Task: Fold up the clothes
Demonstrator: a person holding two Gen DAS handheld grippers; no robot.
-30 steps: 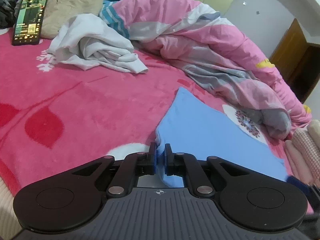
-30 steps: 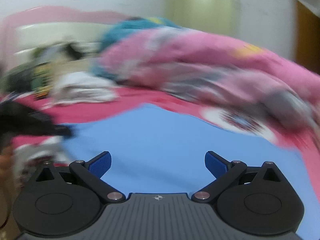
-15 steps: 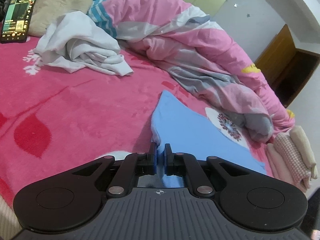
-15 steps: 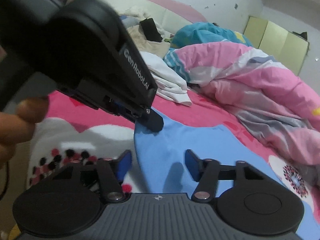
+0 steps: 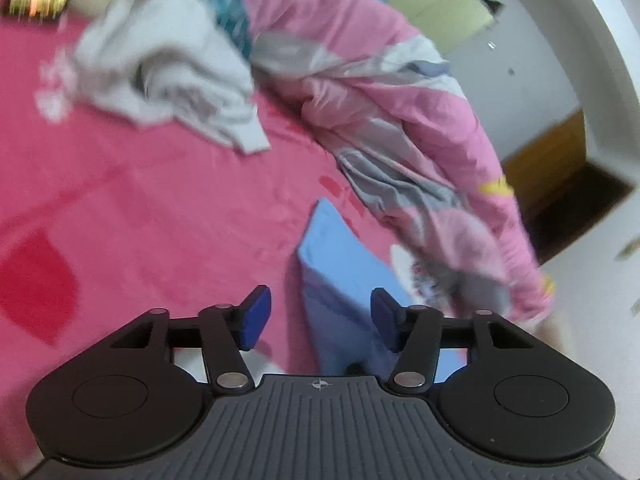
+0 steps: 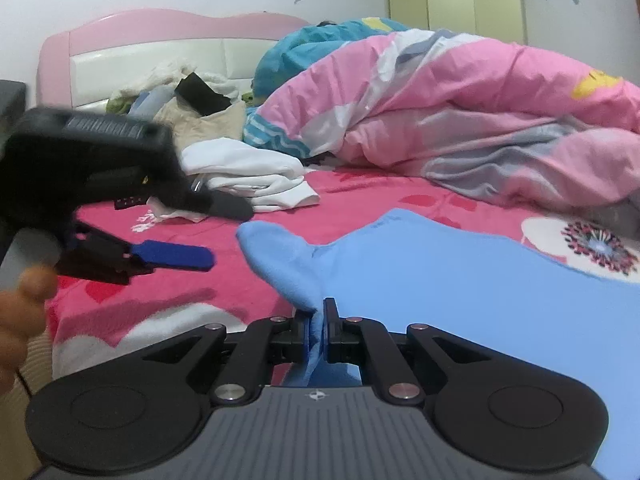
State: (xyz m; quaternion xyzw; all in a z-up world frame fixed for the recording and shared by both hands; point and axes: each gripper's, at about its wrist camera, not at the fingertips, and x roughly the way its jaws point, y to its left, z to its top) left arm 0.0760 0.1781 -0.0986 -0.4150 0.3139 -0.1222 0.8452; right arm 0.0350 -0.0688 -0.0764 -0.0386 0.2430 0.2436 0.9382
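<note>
**Right tongs pinch the blue garment, left tongs let go**

Your right gripper (image 6: 319, 334) has just closed and is clenched on a bunched corner of the light blue garment (image 6: 460, 280), which spreads flat across the pink bedspread (image 6: 192, 280) in front of you and to the right. Your left gripper (image 5: 319, 318) has just been opening; its blue pads (image 5: 256, 312) stand apart, with the garment's edge (image 5: 340, 276) below between them, untouched. Farther off lie a crumpled white garment (image 6: 248, 172) and a heaped pink quilt (image 6: 460, 116).
</note>
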